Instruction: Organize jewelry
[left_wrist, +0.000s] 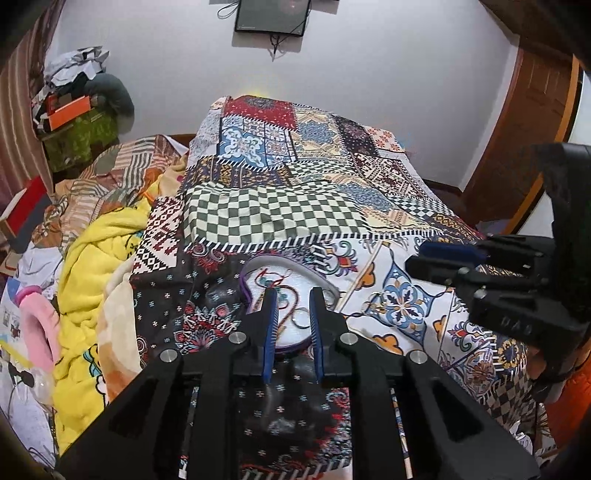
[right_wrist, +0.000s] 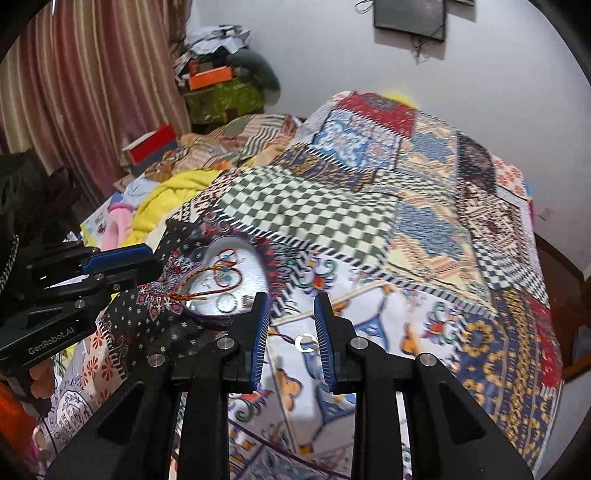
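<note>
A patchwork bedspread (right_wrist: 369, 229) covers the bed. Nearest in the right wrist view, the right gripper (right_wrist: 291, 325) has its jaws apart and empty over a small silver ring (right_wrist: 306, 343) lying on the cloth. Just left, a heart-shaped tin (right_wrist: 258, 254) holds a red cord (right_wrist: 218, 273) and rings (right_wrist: 227, 303). The left gripper (left_wrist: 293, 317) (jaws apart, gripping nothing) points at the tin. Behind lie a yellow blanket (left_wrist: 99, 273) and curtain (right_wrist: 103, 85).

Both wrist cameras look forward and down along their fingers, close over the patchwork bedspread (left_wrist: 280, 206), sharing the heart-shaped tin (right_wrist: 225, 273).
</note>
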